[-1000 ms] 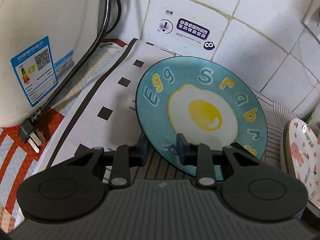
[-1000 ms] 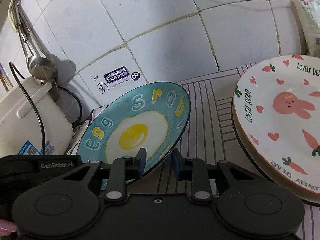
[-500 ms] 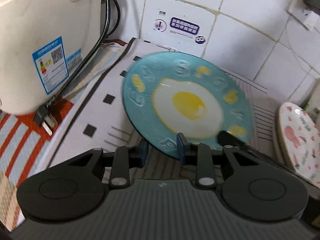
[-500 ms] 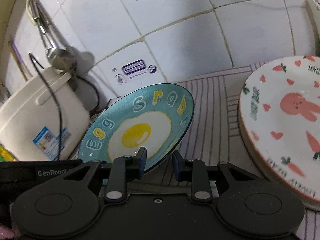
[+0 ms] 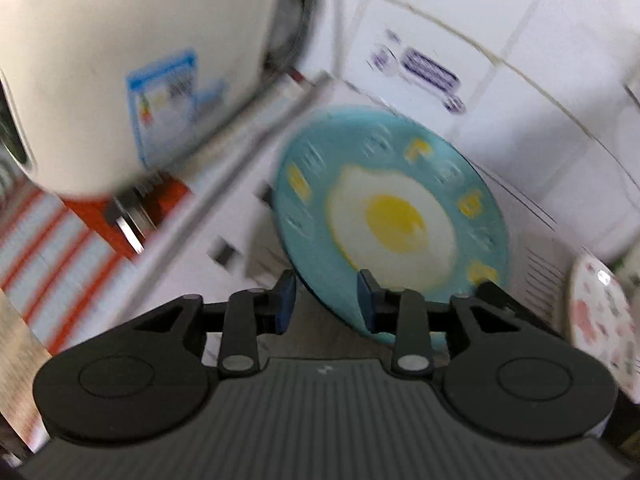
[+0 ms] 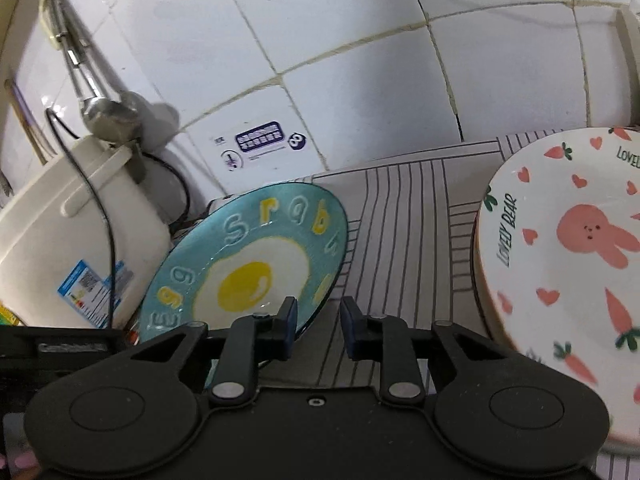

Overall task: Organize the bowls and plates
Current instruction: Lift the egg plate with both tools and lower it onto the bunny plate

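Note:
A blue plate with a fried-egg print (image 5: pixel 392 216) hangs tilted above the striped mat. My left gripper (image 5: pixel 326 300) grips its near rim, one pad on the printed face and the other underneath; its jaws are opening. The left wrist view is blurred. In the right wrist view the same egg plate (image 6: pixel 248 272) has its right rim between the fingers of my right gripper (image 6: pixel 318 316). Those jaws are closing, and a strip of mat still shows between the rim and the right pad. A white plate with a pink bunny (image 6: pixel 560 260) lies at the right.
A cream rice cooker (image 6: pixel 60 232) with a black cord stands at the left against the tiled wall, close to the egg plate. Its plug (image 5: pixel 128 220) lies on a red-striped cloth. A metal ladle (image 6: pixel 108 116) hangs above the cooker. The striped mat (image 6: pixel 400 208) lies between the two plates.
The left wrist view has shifted and blurred, and the rice cooker looms larger in it. The egg plate stays between both pairs of fingers. The right wrist view shows more wall.

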A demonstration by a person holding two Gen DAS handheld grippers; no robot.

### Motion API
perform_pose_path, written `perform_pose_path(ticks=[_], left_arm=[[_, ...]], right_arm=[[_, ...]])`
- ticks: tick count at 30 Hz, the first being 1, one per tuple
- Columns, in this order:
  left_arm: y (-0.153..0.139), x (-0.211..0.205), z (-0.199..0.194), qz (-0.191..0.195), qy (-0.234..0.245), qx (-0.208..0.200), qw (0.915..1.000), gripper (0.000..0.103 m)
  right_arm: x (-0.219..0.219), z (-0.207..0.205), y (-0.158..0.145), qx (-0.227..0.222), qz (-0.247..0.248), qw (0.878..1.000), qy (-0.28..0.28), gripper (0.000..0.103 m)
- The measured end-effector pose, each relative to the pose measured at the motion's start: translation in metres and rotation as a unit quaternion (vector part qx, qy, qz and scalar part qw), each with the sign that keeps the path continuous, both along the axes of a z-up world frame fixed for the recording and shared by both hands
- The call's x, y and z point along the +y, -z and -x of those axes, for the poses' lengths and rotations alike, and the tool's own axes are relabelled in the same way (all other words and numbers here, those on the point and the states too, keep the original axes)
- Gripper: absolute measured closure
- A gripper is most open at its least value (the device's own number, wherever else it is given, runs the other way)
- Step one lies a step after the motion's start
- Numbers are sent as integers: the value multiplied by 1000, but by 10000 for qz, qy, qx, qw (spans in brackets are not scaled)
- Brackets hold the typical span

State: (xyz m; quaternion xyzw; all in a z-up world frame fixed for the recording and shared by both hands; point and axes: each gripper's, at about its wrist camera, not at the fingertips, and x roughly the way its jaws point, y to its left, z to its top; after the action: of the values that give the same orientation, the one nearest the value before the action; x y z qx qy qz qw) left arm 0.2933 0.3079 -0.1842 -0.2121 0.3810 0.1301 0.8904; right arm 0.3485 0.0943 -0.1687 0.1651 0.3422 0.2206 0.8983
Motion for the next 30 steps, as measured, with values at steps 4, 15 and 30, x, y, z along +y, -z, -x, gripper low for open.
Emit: perform_pose_path(ticks=[4,15,30], left_arm=[[3,17,-16,-119,-268,-67,9995,72],[3,21,-17,-462,15,-97,9989,88],[-58,-16,26,-853,868,-533,9911,86]], right_arm=[[8,-18,3,109,124,9998,109,74],[13,-21,4,-178,85,9996,-190,84],[-33,24,-40,-434,-286,9984,-206,82]])
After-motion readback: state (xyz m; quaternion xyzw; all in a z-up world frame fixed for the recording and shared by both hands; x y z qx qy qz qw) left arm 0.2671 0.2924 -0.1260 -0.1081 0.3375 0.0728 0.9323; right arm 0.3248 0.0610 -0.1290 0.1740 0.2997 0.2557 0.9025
